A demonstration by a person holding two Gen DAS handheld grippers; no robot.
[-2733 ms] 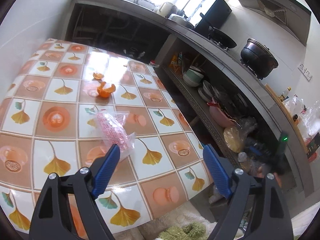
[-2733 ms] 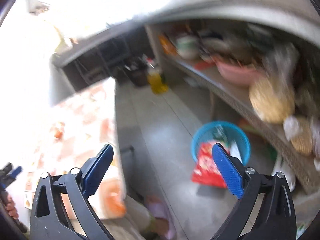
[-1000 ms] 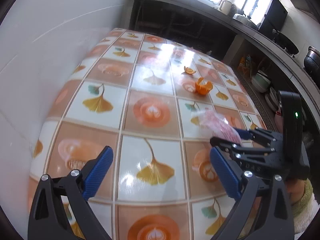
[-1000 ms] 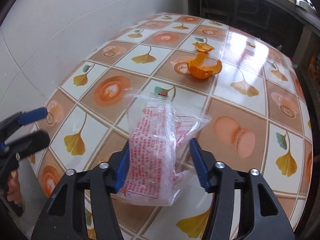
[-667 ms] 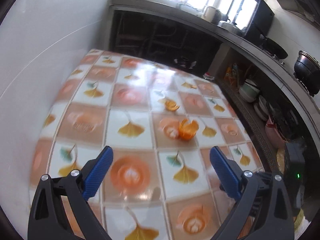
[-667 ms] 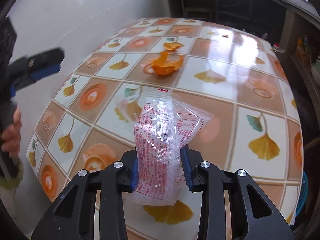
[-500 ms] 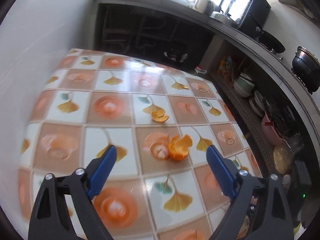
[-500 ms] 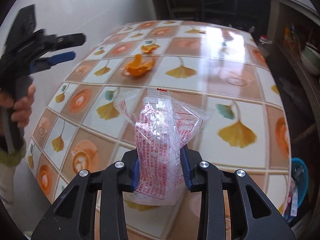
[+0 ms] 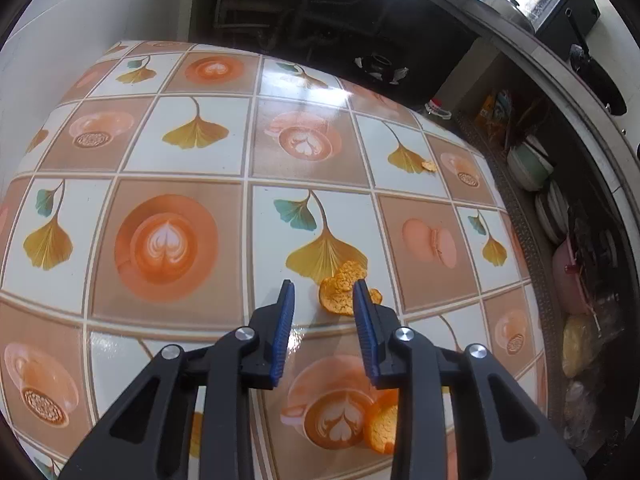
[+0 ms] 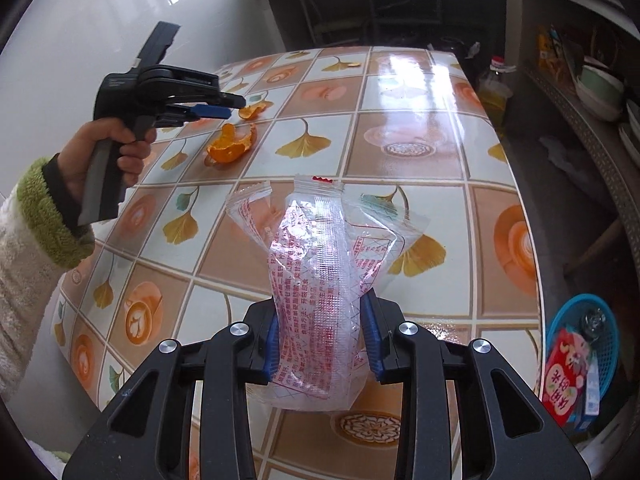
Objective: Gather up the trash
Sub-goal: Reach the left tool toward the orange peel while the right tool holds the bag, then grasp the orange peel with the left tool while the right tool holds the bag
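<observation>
Left gripper has been carried over to the peel, jaws just narrowed, seemingly not yet clamped; bag is clamped by right gripper.

Glossy tablecloth; crinkled clear plastic bag; rough orange peel; fuzzy sleeve.

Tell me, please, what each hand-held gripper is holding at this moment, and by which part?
The right hand-held gripper pinches the clear plastic wrapper by its lower half. The left hand-held gripper holds nothing; its jaws, just closing, stand beside an orange peel.
</observation>
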